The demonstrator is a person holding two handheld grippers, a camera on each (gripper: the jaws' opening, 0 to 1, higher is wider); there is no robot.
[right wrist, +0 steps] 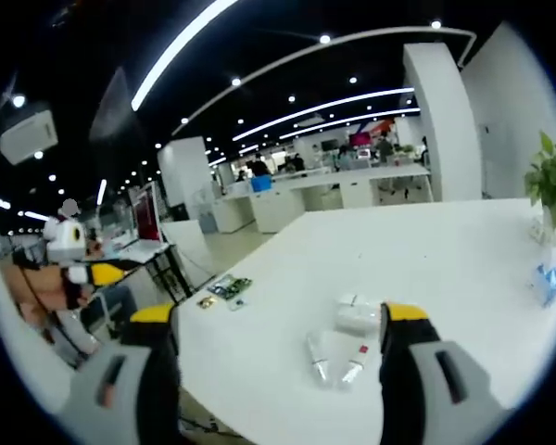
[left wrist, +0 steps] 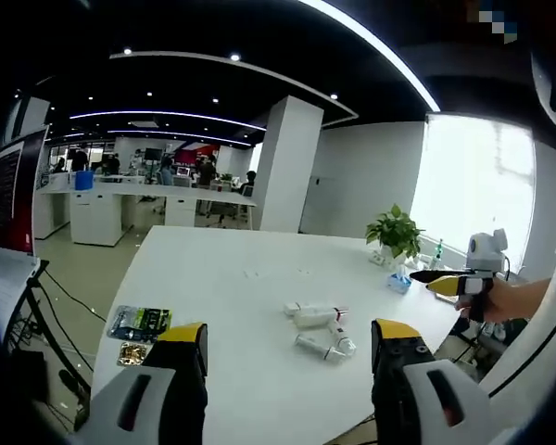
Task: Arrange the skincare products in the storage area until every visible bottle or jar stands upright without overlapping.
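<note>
Several white skincare tubes and bottles lie on their sides in a loose cluster (left wrist: 320, 329) on the white table (left wrist: 232, 278). One tube (left wrist: 321, 349) lies nearest me; a wider white bottle (left wrist: 313, 318) lies behind it. My left gripper (left wrist: 287, 341) is open, above the near table edge and short of the cluster. In the right gripper view the same cluster (right wrist: 343, 343) shows two tubes (right wrist: 317, 360) side by side and a stubby white bottle (right wrist: 357, 317) behind them. My right gripper (right wrist: 278, 324) is open, with the cluster just inside its right jaw.
Green snack packets (left wrist: 139, 323) lie near the table's left edge, packets (right wrist: 230, 287) too. A potted plant (left wrist: 396, 232) and a blue pack (left wrist: 398, 281) stand at the far right. A hand (left wrist: 505, 301) holds the other gripper (left wrist: 454, 283) off the table's right side. An open office lies behind.
</note>
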